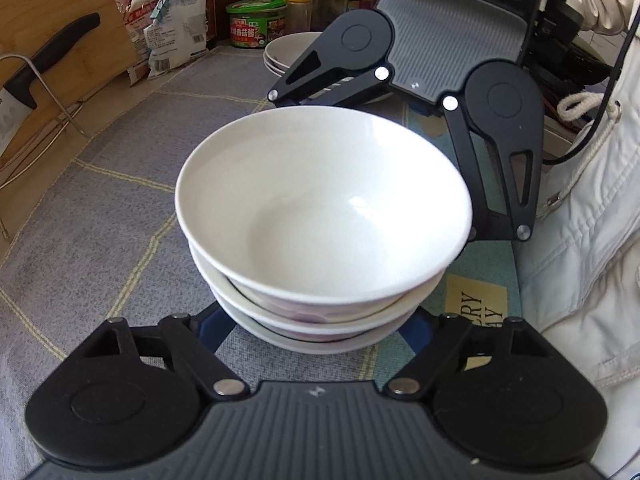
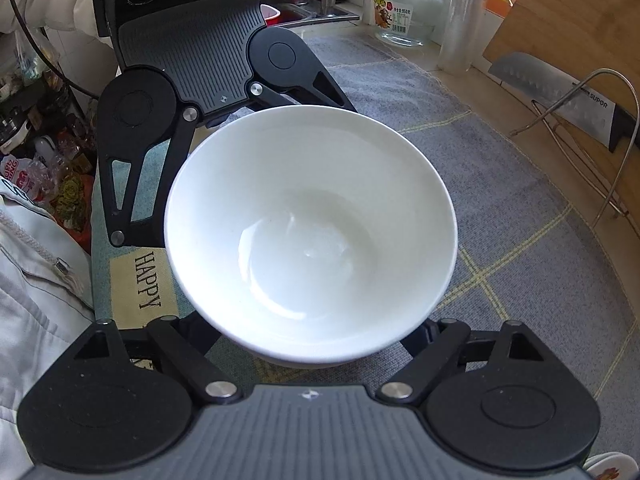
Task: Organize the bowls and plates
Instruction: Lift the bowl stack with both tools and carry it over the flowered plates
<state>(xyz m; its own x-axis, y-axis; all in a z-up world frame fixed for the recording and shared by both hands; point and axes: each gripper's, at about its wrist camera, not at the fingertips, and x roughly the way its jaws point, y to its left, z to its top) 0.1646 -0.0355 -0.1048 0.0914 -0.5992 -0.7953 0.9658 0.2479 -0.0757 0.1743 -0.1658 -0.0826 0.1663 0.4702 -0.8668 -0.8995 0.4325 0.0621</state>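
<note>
Both grippers are squeezing the stack of glossy white ceramic bowls (image 1: 320, 216) from opposite sides, left gripper (image 1: 316, 332), right gripper (image 2: 316, 340), sharing the load.

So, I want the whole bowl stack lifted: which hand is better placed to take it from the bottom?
Left gripper, probably: its fingers flank the lowest bowl. The right gripper's fingertips are hidden under the stack, so their height is unclear.

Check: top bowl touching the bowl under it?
Touching. The left wrist view shows the top bowl nested inside the second bowl, its wall seated on that rim with no gap; the right wrist view hides the stack below.
</note>
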